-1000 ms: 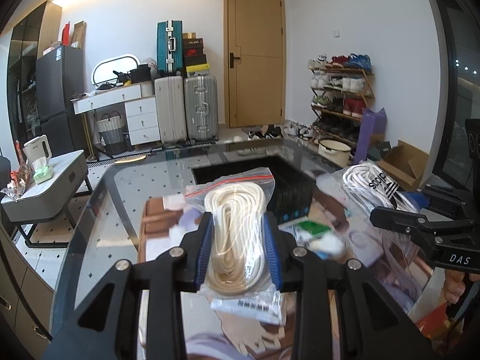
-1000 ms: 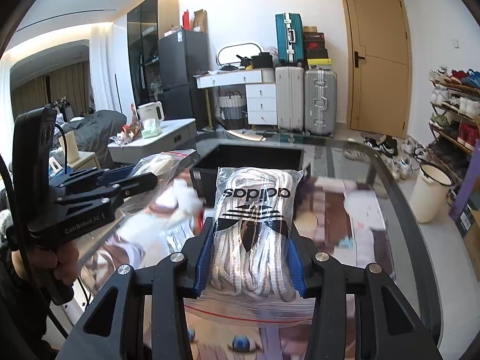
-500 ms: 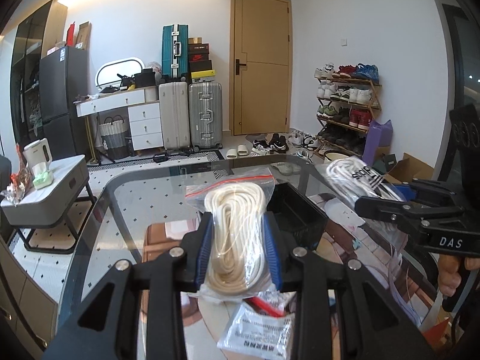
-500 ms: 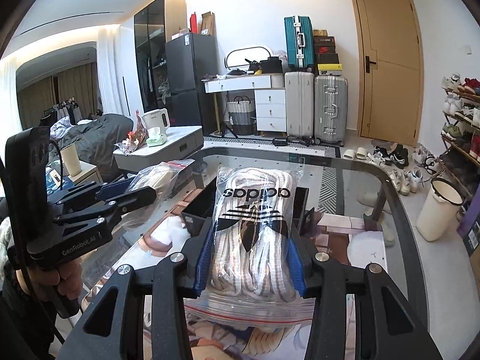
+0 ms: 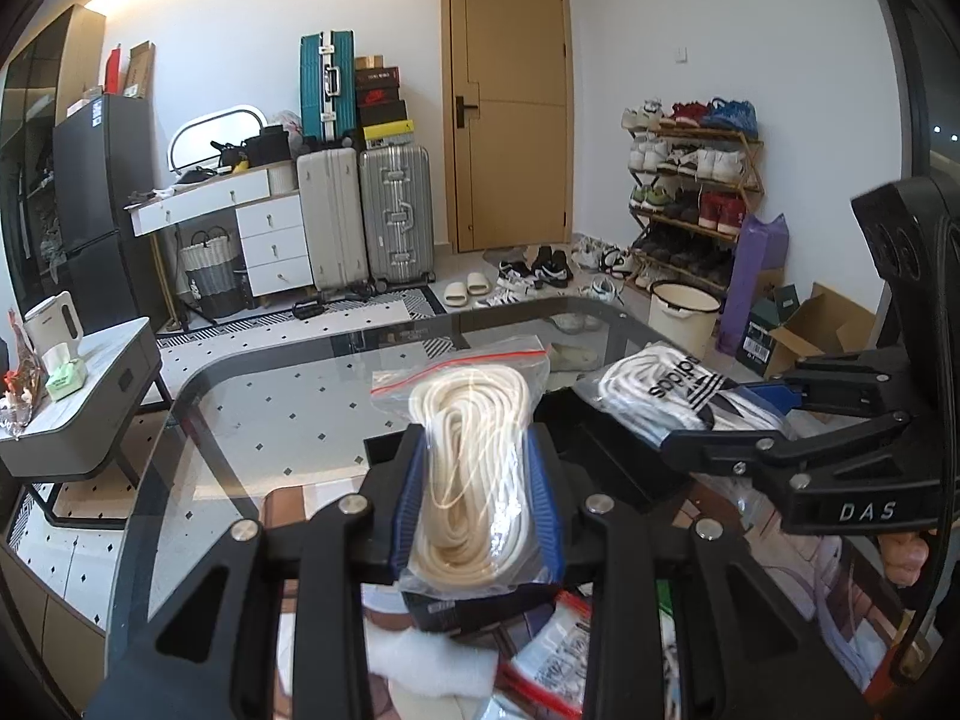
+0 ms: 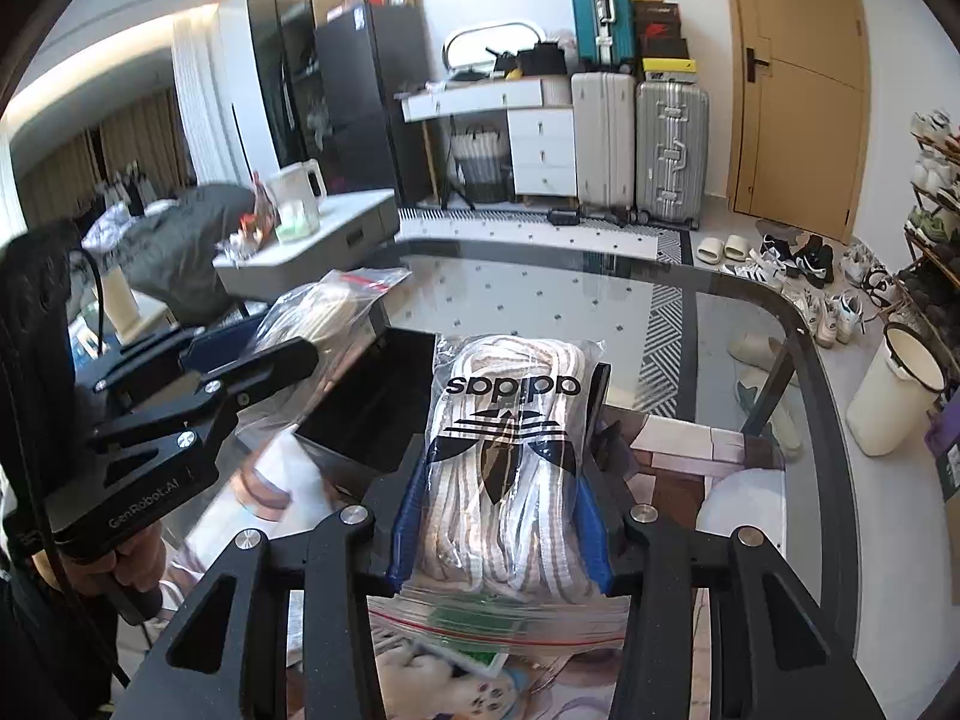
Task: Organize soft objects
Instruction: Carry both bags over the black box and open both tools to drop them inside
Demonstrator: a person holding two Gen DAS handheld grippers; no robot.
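Left tongs point(image 5: 477, 498) clamped on a clear zip bag of cream cord point(image 5: 471, 468); blue pads press both sides of the coil. Bag's red-striped seal stands up beyond the fingertips, its lower end bulges out behind the pads.

Right tongs point(image 6: 501, 504) clamped on a zip bag of white striped laces point(image 6: 507, 468), black trefoil logo facing the camera, printed name upside down. Seal end of this bag trails back under the tongs; contents there not readable.

Both bags are held clear above the glass bench point(image 5: 288, 420). Ahead of and below both tongs sits a black open box point(image 6: 366, 402); its interior is dark, contents cannot be made out, and the near wall is hidden behind the bags in either view.

From the left wrist view, the right tongs enter from the right edge, their bag partly covered by the black frame; only a fingertip of the person's hand point(image 5: 909, 552) shows. From the right wrist view, the left tongs sit to the left, cord bag blurred.

Under the tongs: more packets and a printed mat, cropped, mostly hidden.
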